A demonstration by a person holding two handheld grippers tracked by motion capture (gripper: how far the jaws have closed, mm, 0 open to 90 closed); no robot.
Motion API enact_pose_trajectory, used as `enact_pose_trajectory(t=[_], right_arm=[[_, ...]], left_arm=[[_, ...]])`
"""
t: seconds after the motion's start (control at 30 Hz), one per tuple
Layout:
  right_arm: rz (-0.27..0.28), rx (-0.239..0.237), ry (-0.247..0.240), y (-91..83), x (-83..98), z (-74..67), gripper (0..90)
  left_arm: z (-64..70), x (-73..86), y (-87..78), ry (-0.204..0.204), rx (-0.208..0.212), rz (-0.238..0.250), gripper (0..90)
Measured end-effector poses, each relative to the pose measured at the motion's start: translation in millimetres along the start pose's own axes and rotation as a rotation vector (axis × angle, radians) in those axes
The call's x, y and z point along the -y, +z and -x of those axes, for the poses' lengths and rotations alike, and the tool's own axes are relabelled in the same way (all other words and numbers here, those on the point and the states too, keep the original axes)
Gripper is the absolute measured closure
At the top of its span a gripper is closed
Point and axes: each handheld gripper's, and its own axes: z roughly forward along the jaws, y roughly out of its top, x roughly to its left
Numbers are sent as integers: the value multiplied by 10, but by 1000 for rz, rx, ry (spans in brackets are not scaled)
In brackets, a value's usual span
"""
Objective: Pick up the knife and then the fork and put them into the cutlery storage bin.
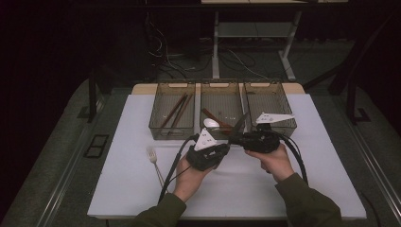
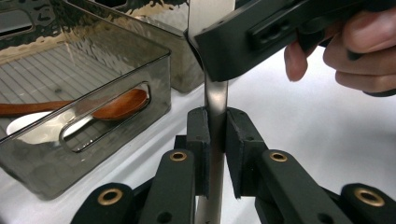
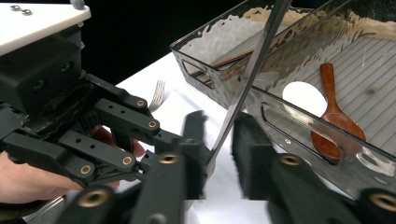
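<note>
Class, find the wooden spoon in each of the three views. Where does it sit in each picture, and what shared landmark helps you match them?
High view: wooden spoon at centre, lying in the middle bin.
Left gripper view: left of centre, seen through the bin's front wall.
Right gripper view: at the right, on the bin floor.
Shared landmark: the white spoon beside it.

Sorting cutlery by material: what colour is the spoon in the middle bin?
Reddish-brown, like wood; the spoon shows best in the right gripper view.

Fork (image 1: 152, 154) on table (image 1: 293, 189), wooden spoon (image 2: 112, 106) in bin (image 2: 93, 74)
</note>
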Motion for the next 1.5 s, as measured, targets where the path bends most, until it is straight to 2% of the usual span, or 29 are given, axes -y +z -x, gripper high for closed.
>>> enact_pose_trajectory(t=[0.13,0.2,0.27,0.33,0.4,0.47,0.63,0.77,0.93,1.0,1.07,1.27,1.4,1.5], right_arm=[[5,3,-8,-6,2,2,853],[3,-31,-2,-5,8,0,877],[-8,-11,-40,6,12,-30,879],[-10,-11,-43,0,13,-26,879],[-6,-2,-55,-18,12,-18,879],[-10,7,-64,-43,6,-14,879],[-15,41,-71,-155,-20,23,880],[-5,70,-64,-285,-45,76,880],[-1,91,-57,-389,-67,135,880],[-8,108,-64,-430,-80,154,880],[-16,119,-69,-482,-102,177,880],[-20,170,-78,-697,-216,239,880],[4,200,-69,-867,-315,316,882],[16,222,-58,-963,-388,381,882]], left_arm=[[-4,13,16,-17,24,-1,791],[-8,21,29,-18,41,-12,789],[-15,36,36,-31,52,-7,781],[-32,47,30,-32,75,-11,739],[-37,57,15,-15,78,-18,687],[-56,76,-8,-19,93,-17,646],[-135,132,-144,2,129,-36,554],[-213,209,-290,37,150,-44,495],[-299,339,-466,39,162,-49,414],[-328,389,-544,46,165,-51,387],[-363,458,-638,30,161,-42,365],[-472,632,-831,27,131,-49,275],[-525,742,-938,13,92,-57,196],[-549,800,-993,-1,79,-58,153]])
